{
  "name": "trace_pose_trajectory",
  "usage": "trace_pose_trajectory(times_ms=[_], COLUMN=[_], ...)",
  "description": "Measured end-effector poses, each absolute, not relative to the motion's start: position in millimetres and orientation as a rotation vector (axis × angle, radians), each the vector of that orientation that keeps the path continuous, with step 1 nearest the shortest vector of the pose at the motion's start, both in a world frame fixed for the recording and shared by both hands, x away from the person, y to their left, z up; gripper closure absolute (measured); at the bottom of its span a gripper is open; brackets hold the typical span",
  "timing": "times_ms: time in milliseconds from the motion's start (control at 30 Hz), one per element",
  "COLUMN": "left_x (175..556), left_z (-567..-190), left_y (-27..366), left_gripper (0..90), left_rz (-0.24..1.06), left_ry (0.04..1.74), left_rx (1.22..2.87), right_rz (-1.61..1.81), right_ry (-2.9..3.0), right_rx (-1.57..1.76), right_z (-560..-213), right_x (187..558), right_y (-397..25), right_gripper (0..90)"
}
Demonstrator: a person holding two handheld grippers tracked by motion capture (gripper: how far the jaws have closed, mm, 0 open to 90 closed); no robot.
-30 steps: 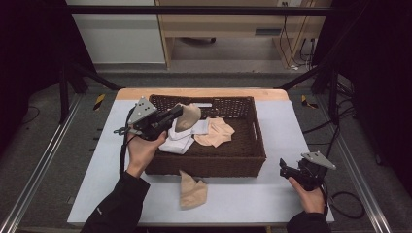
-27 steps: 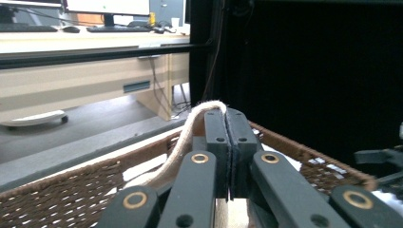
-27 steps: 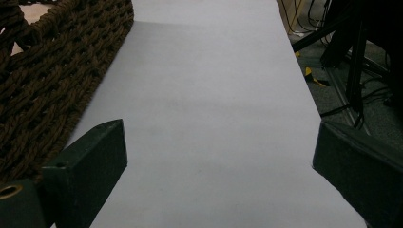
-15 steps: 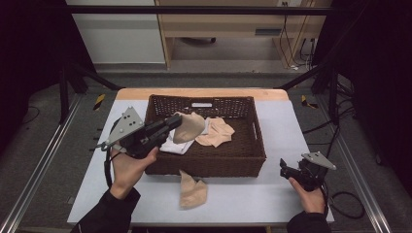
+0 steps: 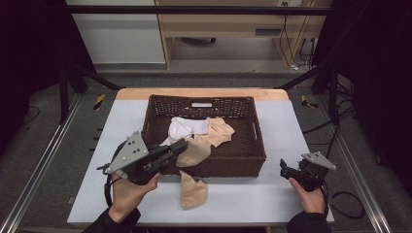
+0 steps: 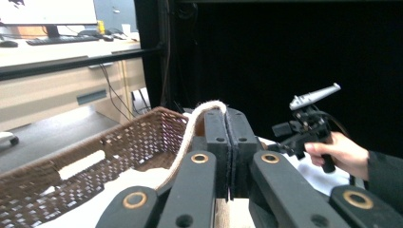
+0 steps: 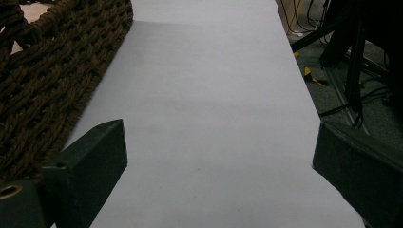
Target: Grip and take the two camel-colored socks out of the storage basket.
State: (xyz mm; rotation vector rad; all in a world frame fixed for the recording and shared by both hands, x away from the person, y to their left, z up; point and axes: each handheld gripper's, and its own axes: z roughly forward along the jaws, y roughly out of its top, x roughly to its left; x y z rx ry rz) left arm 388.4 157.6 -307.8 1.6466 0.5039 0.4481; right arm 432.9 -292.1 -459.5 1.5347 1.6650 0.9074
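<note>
Now a sock is coming out of the basket.
Clamped tight in the left gripper (image 5: 180, 145), the tan sock (image 5: 195, 153) hangs over the basket's (image 5: 214, 165) front wall, likely so it can join the other sock (image 5: 193, 191) on the table (image 5: 272, 194). Right gripper (image 5: 283, 168) rests spread wide, holding nothing, out of the way.

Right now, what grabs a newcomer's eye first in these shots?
The left gripper, jaws shut on a beige sock that hangs over the front wall of the brown wicker basket at the middle of the table. A second beige sock lies crumpled on the white table top just in front of the basket. The right gripper sits open at the table's near right corner.
</note>
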Motion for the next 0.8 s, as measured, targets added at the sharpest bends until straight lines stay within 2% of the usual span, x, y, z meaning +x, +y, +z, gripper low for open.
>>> trace_pose_trajectory(times_ms=[400, 800], left_x=[371.3, 381.0], left_z=[-355.2, -410.0], left_y=[141.4, 120.8], left_gripper=[88.6, 88.5], left_rz=[0.328, 0.246], left_ry=[0.504, 0.559], left_rx=[1.762, 1.914], right_rz=[0.906, 0.913], right_ry=[1.664, 1.664], right_rx=[1.535, 1.535], right_z=[-459.6, -459.2], right_x=[432.5, 432.0], right_y=[-292.2, -292.1], right_gripper=[4.6, 4.6])
